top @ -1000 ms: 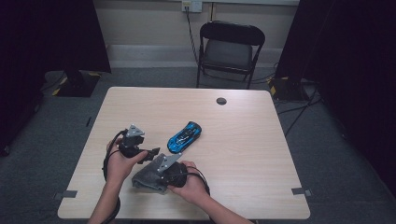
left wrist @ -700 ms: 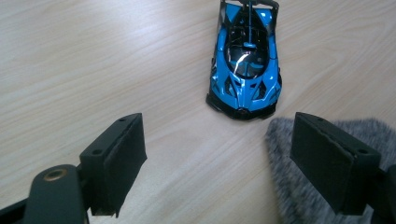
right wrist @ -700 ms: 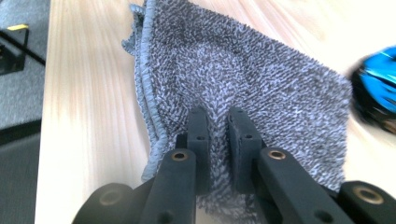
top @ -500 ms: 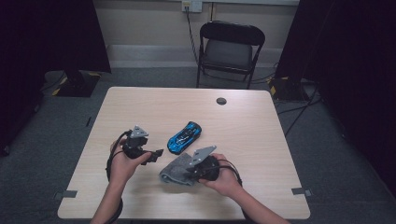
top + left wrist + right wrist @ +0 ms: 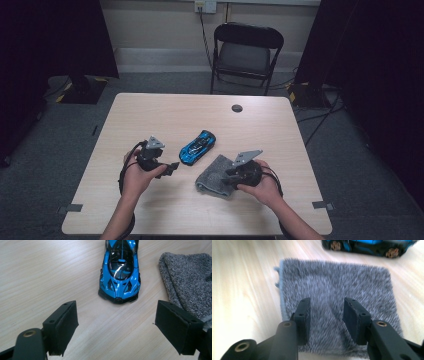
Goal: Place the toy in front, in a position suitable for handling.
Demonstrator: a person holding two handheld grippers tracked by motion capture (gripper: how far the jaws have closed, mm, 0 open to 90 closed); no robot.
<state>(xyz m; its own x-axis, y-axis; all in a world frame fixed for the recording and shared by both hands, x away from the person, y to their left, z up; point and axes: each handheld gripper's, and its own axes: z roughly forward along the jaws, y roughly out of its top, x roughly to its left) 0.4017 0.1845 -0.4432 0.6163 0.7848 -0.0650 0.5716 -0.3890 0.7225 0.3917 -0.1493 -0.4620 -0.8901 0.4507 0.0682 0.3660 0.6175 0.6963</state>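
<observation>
Tabletop: car's point(image 5: 119, 272) tail beside cloth point(image 5: 190, 280).

Your high view looks down and forward, toward 12 o'clock, far above the pale wooden table point(image 5: 165, 115). Both your gripper views sit close, sharing the small blue toy car point(image 5: 120, 270) and the grey fuzzy cloth point(image 5: 337, 290).
</observation>
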